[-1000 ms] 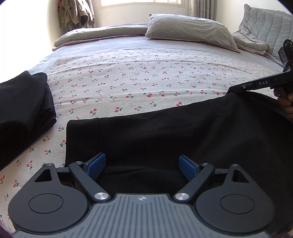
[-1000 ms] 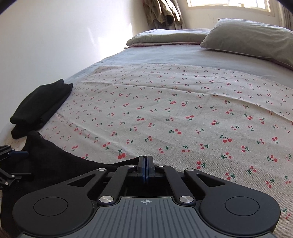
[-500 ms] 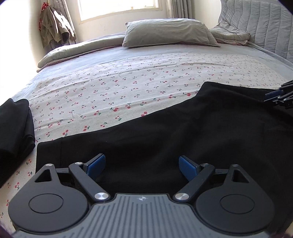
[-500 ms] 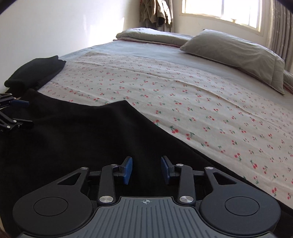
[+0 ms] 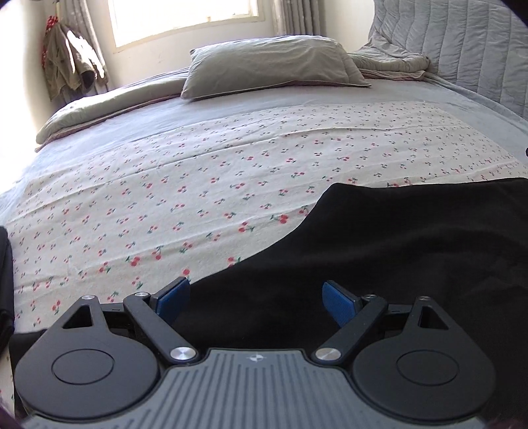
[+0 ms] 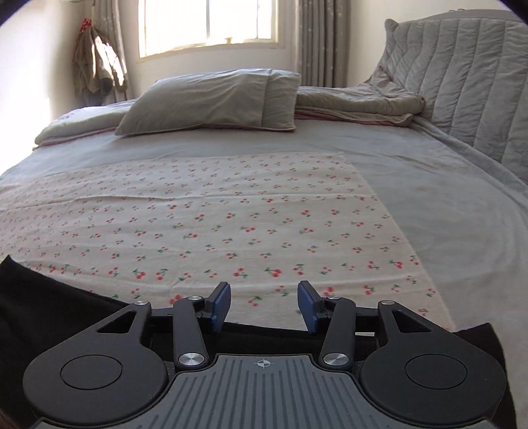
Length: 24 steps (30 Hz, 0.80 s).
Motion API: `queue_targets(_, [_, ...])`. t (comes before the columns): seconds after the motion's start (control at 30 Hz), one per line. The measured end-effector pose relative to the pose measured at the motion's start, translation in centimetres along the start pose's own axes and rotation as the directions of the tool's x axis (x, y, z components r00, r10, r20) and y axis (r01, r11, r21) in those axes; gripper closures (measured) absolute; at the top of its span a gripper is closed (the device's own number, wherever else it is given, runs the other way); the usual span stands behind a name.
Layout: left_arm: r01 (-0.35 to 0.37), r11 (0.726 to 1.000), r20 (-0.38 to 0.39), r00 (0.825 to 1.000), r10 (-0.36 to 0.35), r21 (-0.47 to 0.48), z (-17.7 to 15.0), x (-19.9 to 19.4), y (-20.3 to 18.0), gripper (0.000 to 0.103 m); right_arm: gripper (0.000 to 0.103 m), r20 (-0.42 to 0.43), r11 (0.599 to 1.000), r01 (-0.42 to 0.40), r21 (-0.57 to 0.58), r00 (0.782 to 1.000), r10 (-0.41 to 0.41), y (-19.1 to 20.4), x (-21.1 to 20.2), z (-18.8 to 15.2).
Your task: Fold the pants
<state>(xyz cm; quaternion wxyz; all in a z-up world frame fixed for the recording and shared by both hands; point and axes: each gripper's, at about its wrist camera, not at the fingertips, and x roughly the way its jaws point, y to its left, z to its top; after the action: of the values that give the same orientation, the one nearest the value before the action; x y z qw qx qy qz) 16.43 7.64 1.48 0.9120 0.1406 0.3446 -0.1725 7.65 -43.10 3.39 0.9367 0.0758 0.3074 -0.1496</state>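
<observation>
right gripper (image 6: 264, 303): clamped on the black pants (image 5: 379, 250) 1.0 s ago, part-open at 0.5 s, now wide with nothing between the blue pads (image 6: 220, 302). reads as a release; the cloth has been let down on the bed. its view has swung from the left wall to face the window (image 6: 208, 23) and pillow (image 6: 211, 99).

left gripper (image 5: 255, 300): wide apart in all 3 left frames, holding nothing. it hovers over the near edge of the pants, pads (image 5: 173, 298) above cloth, contact not clear. its view has also turned rightward; the second dark garment (image 5: 5, 280) has slid to a sliver at the left edge.

meaning for the task: likely the laying-out step is finished, both tools free, no fold grasp begun.

pants: black, matte, soft, lying flat along the near side of the cherry-print sheet (image 5: 231, 184). in the left view the far edge runs diagonally, rising to a rounded corner at right. in the right view a straight edge (image 6: 264, 330) passes just under the pads, cloth spreading left and right below the tool. few wrinkles visible; dark fabric hides seams, so waist and legs cannot be told apart.
</observation>
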Motion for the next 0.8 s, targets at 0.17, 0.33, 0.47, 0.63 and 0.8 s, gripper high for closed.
queue_targets(0.17, [0.107,0.994,0.041,0.993,-0.107,0.004,3.2,3.8,-1.0,0.014,0.042,-0.008,0.980,0.115,0.161,0.993,-0.115,-9.3,-0.8,-2.0])
queue_targets(0.33, [0.199,0.978,0.051,0.979,-0.196,-0.065,4.2,7.3,-0.8,0.023,0.038,-0.046,0.958,0.177,0.227,0.984,-0.171,-14.8,-0.1,-4.8])
queue_targets(0.47, [0.267,0.955,0.062,0.963,-0.261,-0.129,4.5,9.3,-0.4,0.038,0.038,-0.034,0.954,0.146,0.260,0.989,-0.142,-16.4,1.3,-6.0])
queue_targets(0.63, [0.338,0.925,0.113,0.940,-0.323,-0.175,4.5,10.3,-1.0,0.098,0.060,-0.004,0.964,0.128,0.231,0.991,-0.130,-15.6,2.8,-6.6])
queue_targets(0.8, [0.368,0.899,0.296,0.909,-0.294,-0.238,3.2,8.5,0.2,0.099,0.089,0.062,0.974,0.140,0.177,0.986,-0.153,-14.6,2.7,-6.3])
